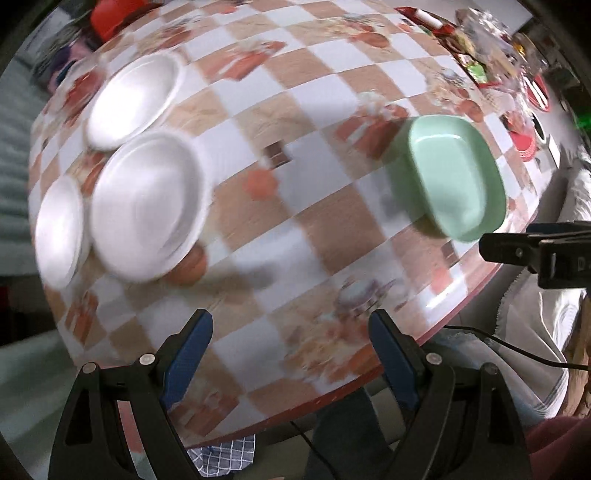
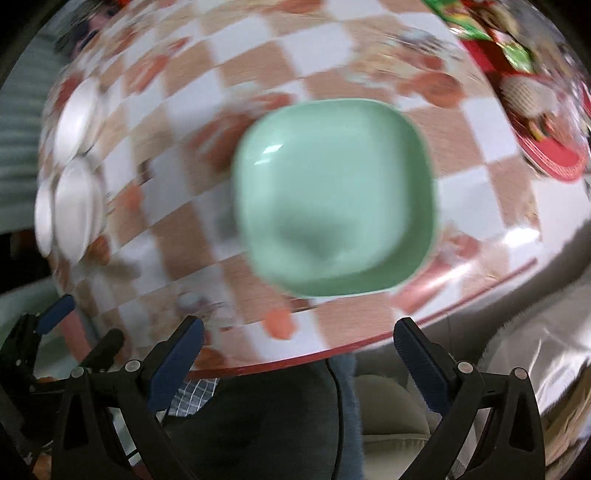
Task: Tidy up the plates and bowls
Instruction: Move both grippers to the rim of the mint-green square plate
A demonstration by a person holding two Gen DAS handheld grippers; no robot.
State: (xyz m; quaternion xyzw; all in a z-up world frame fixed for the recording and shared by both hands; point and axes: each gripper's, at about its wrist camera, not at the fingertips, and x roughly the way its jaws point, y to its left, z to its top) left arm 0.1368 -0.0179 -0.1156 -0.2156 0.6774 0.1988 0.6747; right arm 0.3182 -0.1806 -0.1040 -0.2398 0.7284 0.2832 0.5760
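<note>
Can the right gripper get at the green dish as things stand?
Probably yes: the right gripper hangs open and empty over the near table edge, and the green dish sits alone, nothing over it.

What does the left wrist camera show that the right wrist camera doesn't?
Only the left wrist view shows a red chair beyond the table and the left hand-held gripper open. Only the right wrist view shows the right hand-held gripper open. Both share the mint green square bowl, three round white plates, and the checkered tablecloth.
</note>
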